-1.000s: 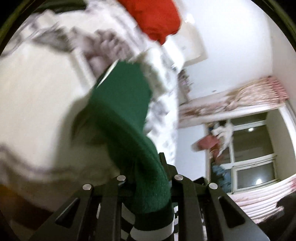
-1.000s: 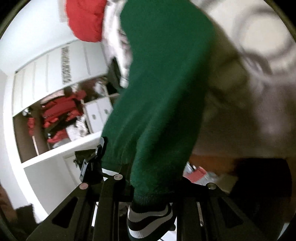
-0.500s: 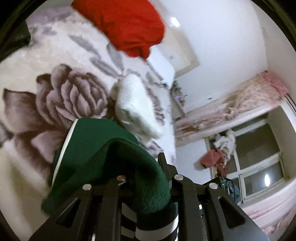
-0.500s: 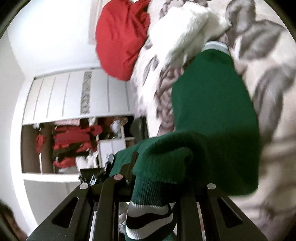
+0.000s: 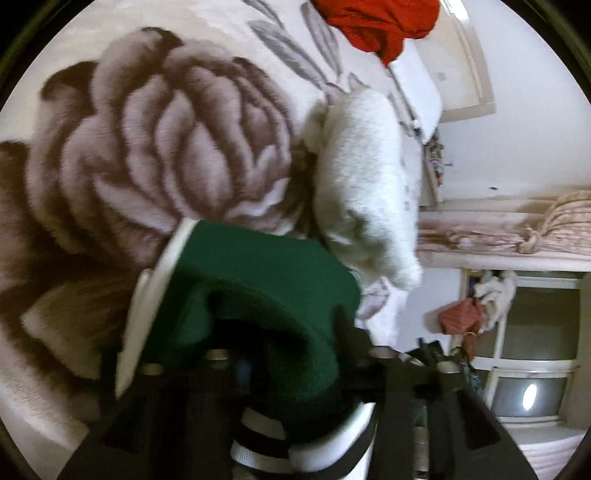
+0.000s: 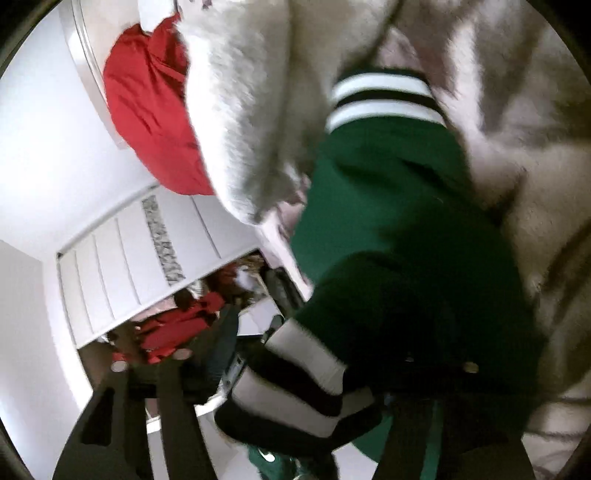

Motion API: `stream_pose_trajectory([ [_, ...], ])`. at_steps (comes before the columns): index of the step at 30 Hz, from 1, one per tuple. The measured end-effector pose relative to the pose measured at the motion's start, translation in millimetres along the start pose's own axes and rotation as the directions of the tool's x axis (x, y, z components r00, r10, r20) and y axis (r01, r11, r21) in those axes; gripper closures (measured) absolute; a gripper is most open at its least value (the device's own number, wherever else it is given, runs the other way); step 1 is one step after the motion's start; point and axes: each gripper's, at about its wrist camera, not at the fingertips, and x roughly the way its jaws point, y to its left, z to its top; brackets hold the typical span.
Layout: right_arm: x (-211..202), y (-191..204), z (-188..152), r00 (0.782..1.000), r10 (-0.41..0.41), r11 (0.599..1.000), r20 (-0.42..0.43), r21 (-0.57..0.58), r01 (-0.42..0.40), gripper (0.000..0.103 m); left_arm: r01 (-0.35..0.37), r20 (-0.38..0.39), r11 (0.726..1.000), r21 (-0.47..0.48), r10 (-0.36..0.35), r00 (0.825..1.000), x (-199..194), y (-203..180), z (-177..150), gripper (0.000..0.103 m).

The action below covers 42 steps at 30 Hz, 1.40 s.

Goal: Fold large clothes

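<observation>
A green knit garment with white and black striped trim lies on a rose-patterned blanket. My left gripper is shut on its striped hem, the green cloth bunched over the fingers. In the right wrist view the same green garment stretches away to a striped cuff. My right gripper is shut on the striped hem, which hides the fingertips.
A white fluffy garment lies just beyond the green one, also in the right wrist view. A red garment lies further back. A wardrobe with red clothes and a window are behind.
Both grippers have lowered the green garment toward the blanket. It hung stretched a second ago; now it lies bunched and folded on the bed, and the views have tilted.
</observation>
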Motion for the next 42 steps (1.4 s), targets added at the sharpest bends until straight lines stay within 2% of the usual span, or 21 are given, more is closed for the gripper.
stream_pose_trajectory([
  [1,0,4,3,1.0,-0.021,1.0,-0.002,-0.014,0.021,0.035,0.047,0.022,0.999,-0.007,-0.047,0.999,-1,1,3,0.023],
  [2,0,9,6,0.998,-0.067,0.997,-0.001,-0.045,0.067,0.034,0.072,0.041,0.997,-0.019,-0.071,0.997,-3,1,5,0.004],
  [3,0,13,7,0.996,-0.094,0.993,0.005,-0.071,0.094,0.033,0.105,0.073,0.994,-0.037,-0.102,0.992,-7,4,8,0.0],
  [5,-6,26,12,0.991,-0.127,0.981,0.032,-0.144,0.13,0.029,0.086,0.128,0.996,-0.033,-0.081,0.989,-14,0,15,0.0],
  [8,-23,52,15,0.965,-0.24,0.918,0.11,-0.298,0.262,0.02,-0.053,0.207,0.998,0.033,0.045,0.977,-27,-12,9,0.0],
  [11,-17,60,13,0.904,-0.405,0.789,0.135,-0.448,0.42,0.017,-0.285,0.308,0.952,0.115,0.239,0.921,-36,-24,-14,0.0],
  [13,0,48,16,0.857,-0.507,0.715,0.096,-0.509,0.48,0.017,-0.442,0.371,0.885,0.148,0.364,0.854,-39,-27,-40,0.0],
  [16,33,20,32,0.812,-0.584,0.674,0.012,-0.55,0.493,0.014,-0.522,0.383,0.844,0.122,0.445,0.809,-40,-6,-73,0.0],
  [17,45,10,41,0.813,-0.583,0.683,-0.015,-0.551,0.48,0.01,-0.525,0.376,0.845,0.1,0.456,0.807,-42,4,-82,0.0],
  [19,69,-3,59,0.844,-0.528,0.747,-0.099,-0.526,0.406,0.004,-0.491,0.382,0.869,0.054,0.436,0.815,-45,22,-96,0.0],
  [23,102,5,72,0.889,-0.429,0.808,-0.159,-0.508,0.299,0.009,-0.482,0.367,0.876,-0.025,0.457,0.81,-53,43,-114,0.0],
  [24,110,7,70,0.898,-0.406,0.821,-0.166,-0.498,0.279,0.017,-0.495,0.367,0.868,-0.037,0.472,0.802,-56,47,-119,0.0],
  [25,114,8,68,0.906,-0.389,0.835,-0.164,-0.479,0.272,0.046,-0.505,0.366,0.862,-0.04,0.483,0.796,-58,49,-123,0.0],
  [26,114,10,65,0.92,-0.361,0.857,-0.155,-0.443,0.262,0.061,-0.518,0.362,0.854,-0.046,0.497,0.788,-62,51,-128,0.0],
  [28,102,12,53,0.951,-0.296,0.902,-0.093,-0.356,0.246,0.068,-0.518,0.357,0.854,-0.044,0.498,0.79,-68,49,-138,0.0],
  [31,57,2,13,0.991,-0.13,0.977,0.013,-0.17,0.131,0.07,-0.537,0.37,0.843,-0.029,0.508,0.778,-89,46,-157,0.0],
  [33,9,-22,-36,0.989,-0.02,1.0,0.148,-0.011,0.021,0.07,-0.554,0.372,0.833,-0.015,0.518,0.77,-101,43,-169,0.0],
  [35,-34,-55,-92,0.96,0.035,0.985,0.278,0.155,-0.08,0.07,-0.565,0.372,0.825,0.014,0.52,0.769,-110,39,-182,0.0],
  [37,-60,-85,-141,0.946,-0.003,0.959,0.325,0.267,-0.089,0.068,-0.597,0.36,0.801,0.045,0.545,0.757,-108,37,-192,0.0],
  [40,-70,-123,-175,0.961,-0.214,0.936,0.173,0.317,0.152,0.053,-0.642,0.328,0.761,0.091,0.586,0.741,-93,41,-208,0.0],
  [42,-77,-140,-176,0.965,-0.252,0.903,0.078,0.377,0.205,0.04,-0.673,0.319,0.733,0.101,0.617,0.719,-83,47,-215,0.0],
])
